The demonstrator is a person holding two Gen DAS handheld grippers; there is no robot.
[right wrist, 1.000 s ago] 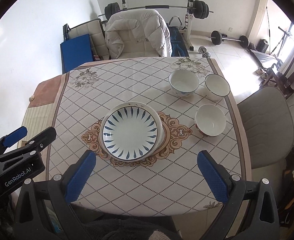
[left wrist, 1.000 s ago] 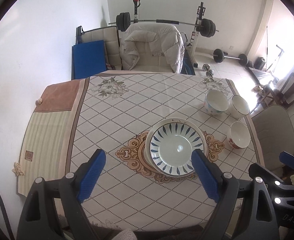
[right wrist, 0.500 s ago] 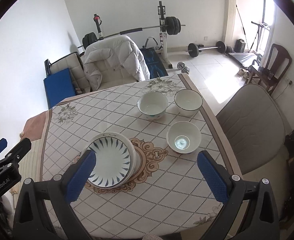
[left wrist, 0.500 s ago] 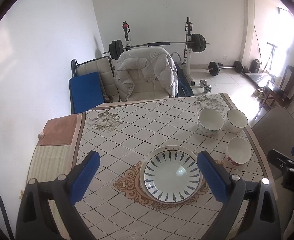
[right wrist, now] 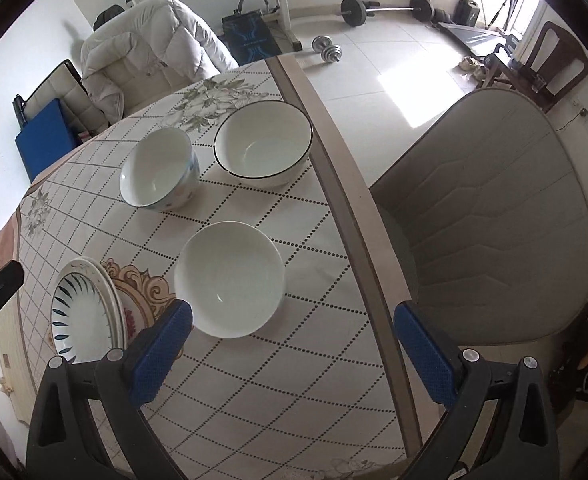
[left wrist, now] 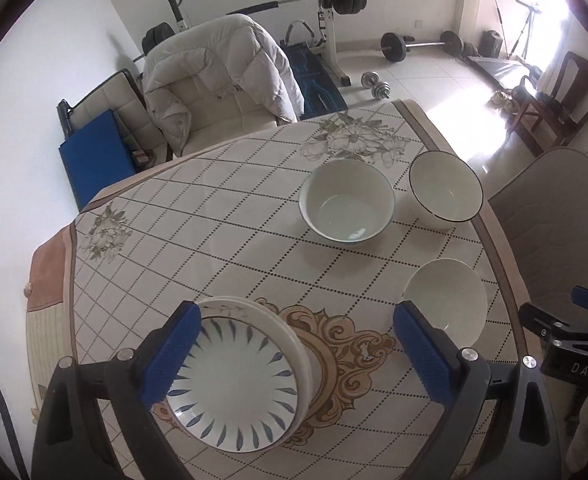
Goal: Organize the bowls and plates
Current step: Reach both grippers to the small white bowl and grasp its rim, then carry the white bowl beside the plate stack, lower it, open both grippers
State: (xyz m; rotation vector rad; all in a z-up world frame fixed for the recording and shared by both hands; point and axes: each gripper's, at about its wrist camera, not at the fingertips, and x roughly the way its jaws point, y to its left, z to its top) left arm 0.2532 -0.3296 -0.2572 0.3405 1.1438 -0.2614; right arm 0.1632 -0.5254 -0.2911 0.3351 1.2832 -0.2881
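Note:
A blue-leaf plate (left wrist: 230,384) tops a small stack of plates (right wrist: 90,312) on the patterned table (left wrist: 222,216). Three white bowls stand to the right: a plain near bowl (left wrist: 448,300) (right wrist: 230,278), a blue-rimmed bowl (left wrist: 346,200) (right wrist: 158,168) and a black-rimmed bowl (left wrist: 446,190) (right wrist: 264,142). My left gripper (left wrist: 300,354) hangs open above the table between the plate stack and the near bowl. My right gripper (right wrist: 294,350) is open too, just this side of the near bowl, holding nothing.
A grey padded chair (right wrist: 494,216) stands close against the table's right edge. Behind the table is a chair draped with a white jacket (left wrist: 214,80), a blue mat (left wrist: 94,156) and a barbell rack (left wrist: 326,20). Dumbbells (right wrist: 326,50) lie on the floor.
Both grippers have swung right and dropped closer to the table. The bowls now fill far more of each view, and the plate stack has slid to the lower left.

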